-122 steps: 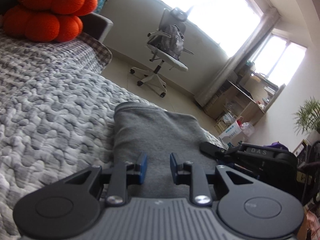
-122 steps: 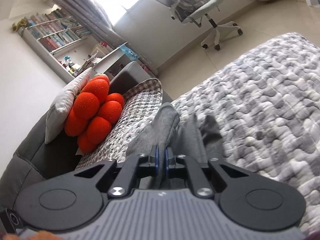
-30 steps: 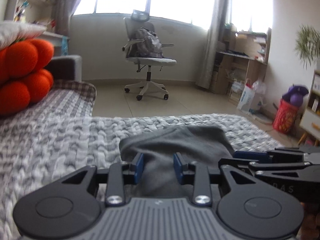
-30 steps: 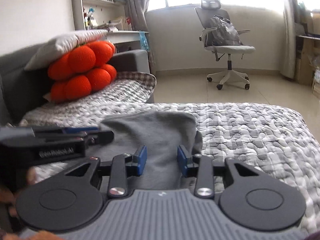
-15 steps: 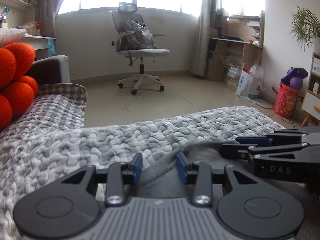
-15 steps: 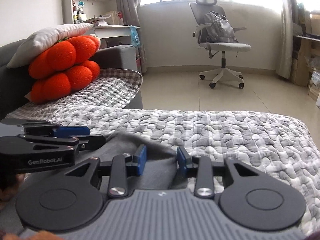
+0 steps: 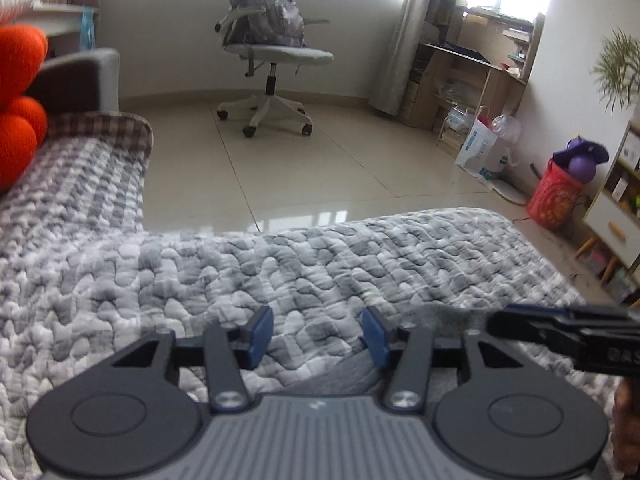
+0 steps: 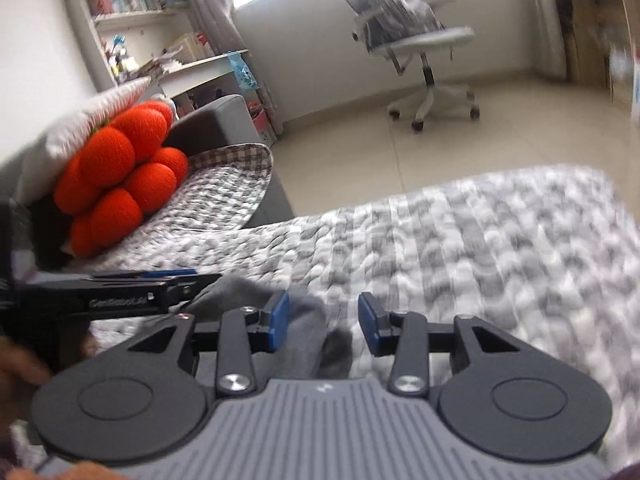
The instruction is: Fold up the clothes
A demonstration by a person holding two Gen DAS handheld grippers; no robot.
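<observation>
A grey folded garment [image 8: 306, 334] lies on the quilted bed [image 8: 480, 240], close under both grippers. In the right wrist view my right gripper [image 8: 325, 322] hangs over the garment's far edge. Its jaws are opening, the cloth is loose between the pads, and neither pad presses on it. In the left wrist view my left gripper [image 7: 317, 336] is also opening, with only quilt [image 7: 240, 272] between its pads. The garment [image 7: 344, 376] shows just below and to the right. The right gripper [image 7: 498, 324] reaches in from the right, and the left gripper [image 8: 206, 279] from the left.
An orange ball cushion [image 8: 120, 176] and a white pillow [image 8: 92, 120] rest on the sofa arm to the left. Past the bed's far edge there is tiled floor [image 7: 320, 168] with an office chair [image 7: 272, 52]. Shelves and a red basket [image 7: 556, 196] stand at the right.
Both grippers have drawn back over the garment, which has dropped from the middle of each view to the bottom. Both pairs of jaws stand wider. The right wrist view has tilted.
</observation>
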